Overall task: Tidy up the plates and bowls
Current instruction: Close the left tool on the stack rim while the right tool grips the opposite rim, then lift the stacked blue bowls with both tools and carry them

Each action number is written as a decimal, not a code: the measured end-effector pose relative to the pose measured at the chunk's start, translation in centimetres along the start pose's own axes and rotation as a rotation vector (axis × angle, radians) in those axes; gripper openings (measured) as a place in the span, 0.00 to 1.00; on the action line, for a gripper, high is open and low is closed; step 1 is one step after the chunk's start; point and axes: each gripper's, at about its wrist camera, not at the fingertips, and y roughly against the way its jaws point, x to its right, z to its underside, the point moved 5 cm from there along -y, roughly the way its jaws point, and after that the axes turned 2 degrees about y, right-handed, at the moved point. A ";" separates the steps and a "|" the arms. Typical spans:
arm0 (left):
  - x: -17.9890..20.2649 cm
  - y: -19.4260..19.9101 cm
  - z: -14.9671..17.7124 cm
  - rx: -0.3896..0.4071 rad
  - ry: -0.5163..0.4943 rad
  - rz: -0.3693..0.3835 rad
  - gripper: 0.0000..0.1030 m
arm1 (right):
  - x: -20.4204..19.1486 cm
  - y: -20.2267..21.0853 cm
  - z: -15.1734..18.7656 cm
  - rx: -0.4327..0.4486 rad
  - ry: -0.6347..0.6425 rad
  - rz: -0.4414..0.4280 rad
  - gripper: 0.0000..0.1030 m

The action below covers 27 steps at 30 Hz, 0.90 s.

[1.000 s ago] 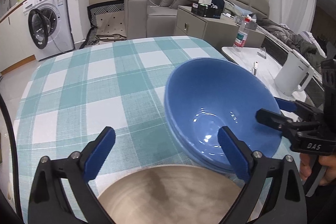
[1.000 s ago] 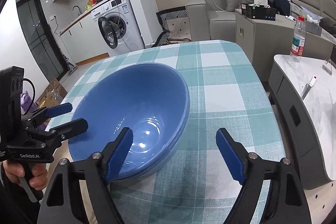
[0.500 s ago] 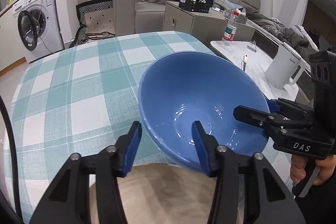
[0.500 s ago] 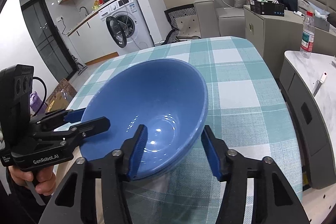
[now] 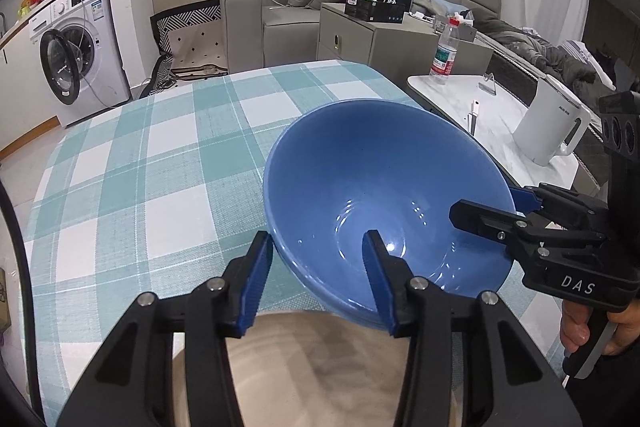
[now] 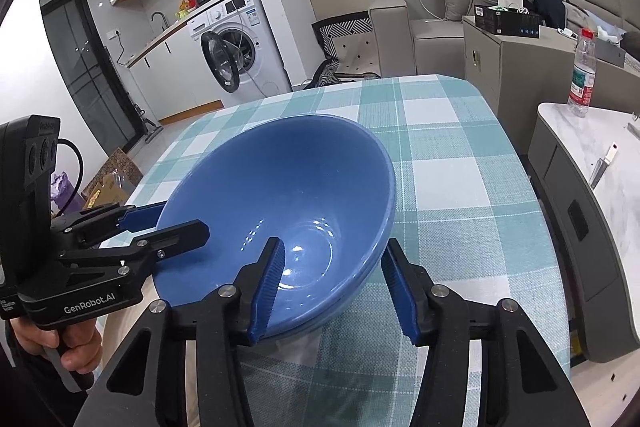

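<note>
Risk: the blue bowl is gripped at two points on its rim only. If either tool lets go or the two pull unevenly, the bowl would likely tip or slide off. A second blue rim shows just beneath it, apparently a nested bowl, which could stick and drop.

Left tool: fingers partly closed, one outside the near rim, one inside, apparently pinching the wall.

Right tool: the same arrangement on the opposite rim, one finger inside, one outside, narrowed onto the wall.

Position: the bowl sits tilted between the tools, over the checked tabletop, near a beige plate below the left tool. Whether the bowl touches the tabletop cannot be told.
</note>
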 end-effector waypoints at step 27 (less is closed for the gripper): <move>0.4 -0.4 0.0 -0.014 -0.024 -0.036 0.45 | -0.3 0.4 0.0 -0.005 0.009 -0.002 0.51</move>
